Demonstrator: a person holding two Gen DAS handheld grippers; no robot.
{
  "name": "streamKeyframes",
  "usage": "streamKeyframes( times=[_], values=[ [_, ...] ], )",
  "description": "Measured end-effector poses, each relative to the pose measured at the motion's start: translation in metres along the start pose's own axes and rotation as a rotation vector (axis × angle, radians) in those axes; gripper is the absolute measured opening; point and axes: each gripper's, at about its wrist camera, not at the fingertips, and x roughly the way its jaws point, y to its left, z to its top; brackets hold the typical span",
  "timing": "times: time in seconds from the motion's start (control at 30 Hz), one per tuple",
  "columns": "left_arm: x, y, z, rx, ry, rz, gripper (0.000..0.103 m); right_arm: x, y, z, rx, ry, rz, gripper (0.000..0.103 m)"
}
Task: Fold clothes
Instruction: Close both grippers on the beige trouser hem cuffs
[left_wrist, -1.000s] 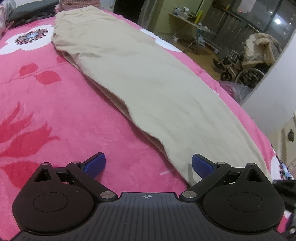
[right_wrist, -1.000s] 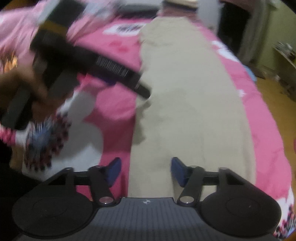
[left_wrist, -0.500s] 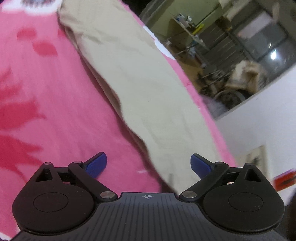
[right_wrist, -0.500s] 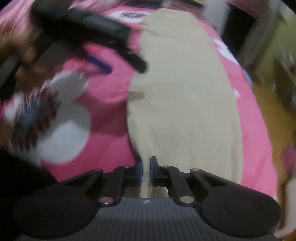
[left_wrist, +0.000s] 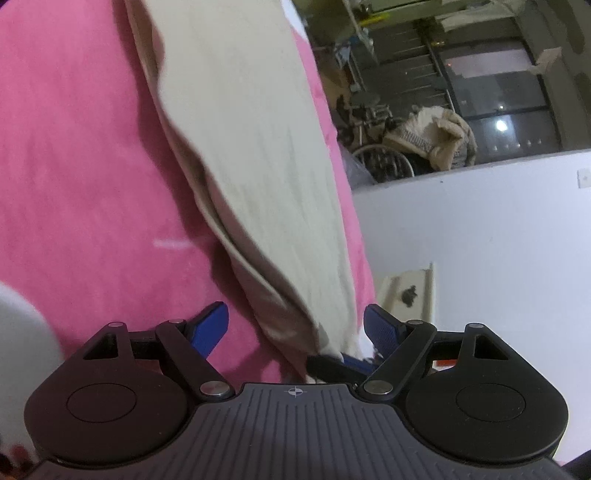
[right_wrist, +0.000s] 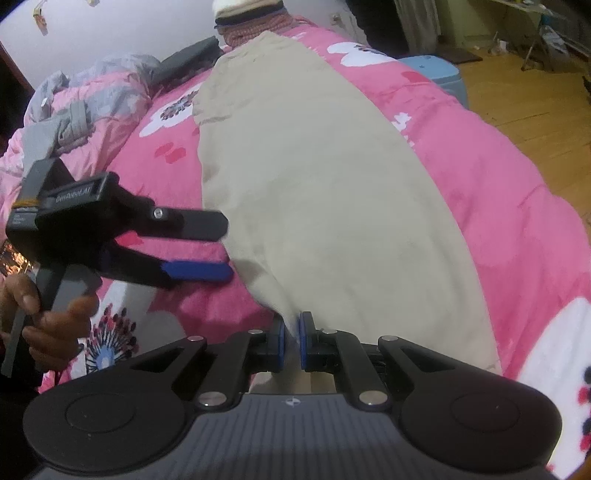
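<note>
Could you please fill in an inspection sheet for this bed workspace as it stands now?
Surface: pink floral blanket over a bed.
Job's things: beige trousers laid lengthwise.
Clutter: grey clothes and a folded stack at the far end.
Grippers: right tool shut on the trousers' near end; left tool open, its jaws just closing around the hem.
Cables: nothing seen.
Surroundings: wooden floor, wheelchair, dark window.

One faint label, only partly legible

The left gripper (right_wrist: 225, 251), seen at the left of the right wrist view, bears pale lettering on its black body, seemingly "GenRobot.AI"; a smaller label below it is too blurred to read.
</note>
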Motion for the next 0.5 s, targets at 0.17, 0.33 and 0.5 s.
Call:
streamKeyframes(
  times=[0.17, 0.33, 0.5],
  values=[
    [0.011, 0.003, -0.001, -0.036, 0.037, -0.022, 0.079, -0.006, -0.005, 0.002, 0.025, -0.019, 0.022, 0.007],
    [0.022, 0.005, 0.0, -0.092, 0.049, -0.059, 0.079, -0.011, -0.007, 0.001, 0.037, -0.03, 0.047, 0.007],
    [0.028, 0.008, -0.007, -0.129, 0.046, -0.085, 0.07, -0.013, -0.004, -0.005, 0.023, -0.029, 0.082, 0.007]
  ],
)
